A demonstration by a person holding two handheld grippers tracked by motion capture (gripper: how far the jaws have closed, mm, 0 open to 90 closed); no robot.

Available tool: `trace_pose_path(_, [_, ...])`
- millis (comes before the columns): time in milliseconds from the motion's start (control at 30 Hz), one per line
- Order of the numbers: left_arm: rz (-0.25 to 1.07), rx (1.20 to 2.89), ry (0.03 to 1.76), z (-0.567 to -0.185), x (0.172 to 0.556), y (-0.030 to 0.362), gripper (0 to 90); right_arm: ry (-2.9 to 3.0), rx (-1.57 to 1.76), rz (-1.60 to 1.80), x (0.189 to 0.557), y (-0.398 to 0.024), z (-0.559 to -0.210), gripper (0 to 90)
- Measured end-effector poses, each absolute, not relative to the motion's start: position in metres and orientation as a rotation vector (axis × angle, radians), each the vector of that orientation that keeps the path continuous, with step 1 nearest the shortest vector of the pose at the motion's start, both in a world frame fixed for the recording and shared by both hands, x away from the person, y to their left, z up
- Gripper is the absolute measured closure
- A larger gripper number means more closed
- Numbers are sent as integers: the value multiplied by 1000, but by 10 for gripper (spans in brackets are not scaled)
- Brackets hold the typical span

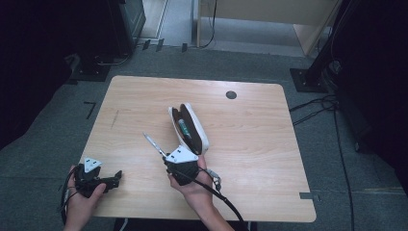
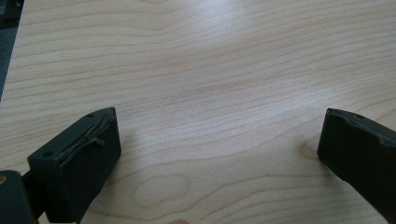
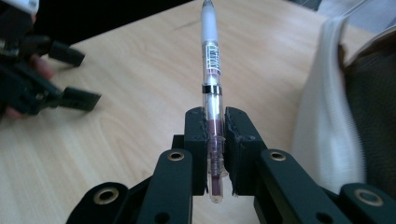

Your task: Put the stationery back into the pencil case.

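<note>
On a pale wooden table (image 1: 250,120), the right gripper (image 3: 215,126) clamps a clear pen (image 3: 211,70) just beside the open white case (image 1: 192,127), seemingly for packing; left of the case, the left gripper (image 2: 219,140) rests with jaws spread, empty.

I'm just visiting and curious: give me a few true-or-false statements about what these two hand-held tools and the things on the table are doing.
1. The right gripper clamps a pen between its jaws. True.
2. The white case on the table is closed. False: it stands open, with something greenish inside.
3. The left gripper holds a pen too. False: its jaws stand wide apart over bare wood.
4. The pen sticks out well beyond the jaws. True.
5. The left gripper rests inside the case. False: it sits near the table's near left corner, apart from the case.
</note>
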State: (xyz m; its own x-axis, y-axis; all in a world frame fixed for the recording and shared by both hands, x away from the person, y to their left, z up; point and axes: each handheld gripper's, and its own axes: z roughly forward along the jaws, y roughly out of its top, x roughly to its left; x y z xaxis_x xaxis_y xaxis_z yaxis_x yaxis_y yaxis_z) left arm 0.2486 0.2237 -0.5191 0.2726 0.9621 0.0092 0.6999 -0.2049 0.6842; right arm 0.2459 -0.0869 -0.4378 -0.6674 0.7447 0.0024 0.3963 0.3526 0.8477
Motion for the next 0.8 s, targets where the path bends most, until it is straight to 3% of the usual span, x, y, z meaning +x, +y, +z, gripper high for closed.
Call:
trace_pose_path(433, [601,1979,1493,-519,249,224,0,2068,1082,1287,265,-121,-404,801])
trace_pose_path(800, [603,1980,1491,-519,249,224,0,2005,1196,1187,284,-135,-409,800])
